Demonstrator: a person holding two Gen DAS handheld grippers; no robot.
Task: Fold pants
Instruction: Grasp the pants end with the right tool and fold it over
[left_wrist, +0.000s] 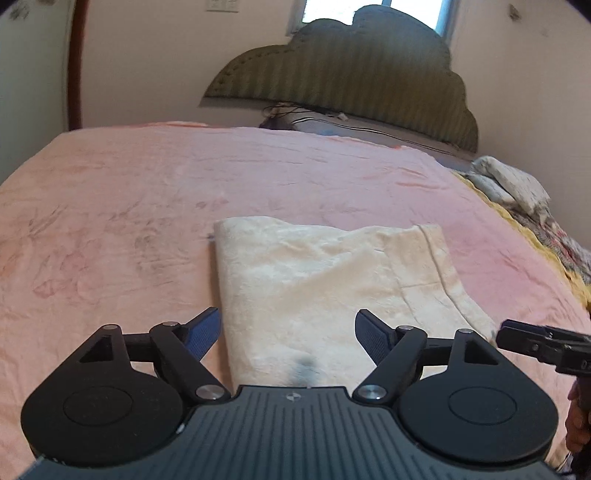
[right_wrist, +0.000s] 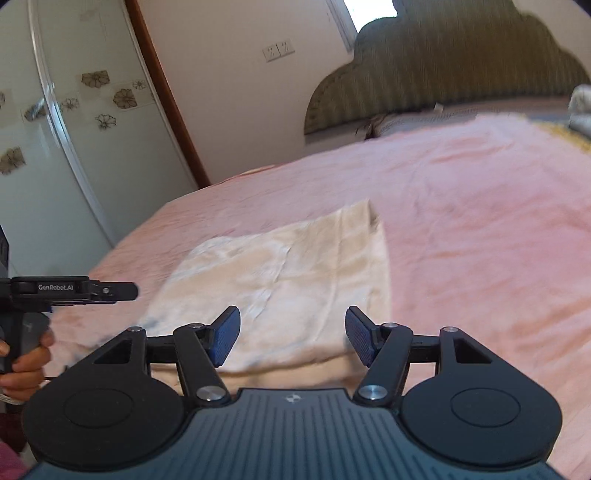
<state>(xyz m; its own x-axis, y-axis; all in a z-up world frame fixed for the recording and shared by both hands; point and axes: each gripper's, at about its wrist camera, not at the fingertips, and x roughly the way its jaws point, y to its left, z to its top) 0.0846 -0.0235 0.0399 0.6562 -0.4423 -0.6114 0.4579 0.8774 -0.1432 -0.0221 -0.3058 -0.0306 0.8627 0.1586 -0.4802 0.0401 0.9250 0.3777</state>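
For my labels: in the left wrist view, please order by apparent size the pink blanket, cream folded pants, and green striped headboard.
1. Pink blanket
2. Green striped headboard and cream folded pants: similar; the pants lie nearer, so unsure.

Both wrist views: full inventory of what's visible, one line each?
pants: one, cream, folded into a flat rectangle on the bed, in front of both claws
blanket: one, pink, covering the bed top
headboard: one, olive green, scalloped, at the far end of the bed
quilt: one, patterned with yellow edge, along the bed's right side
bundled cloth: one, whitish, on the quilt
wall sockets: two, white, on the wall left of the headboard
wardrobe door: one, white with brown flower prints, left of the bed
window: one, bright, behind the headboard
left claw: one, black with blue pads, open over the pants, empty
right claw: one, black with blue pads, open over the pants, empty
hand: one, gripping the left claw's handle
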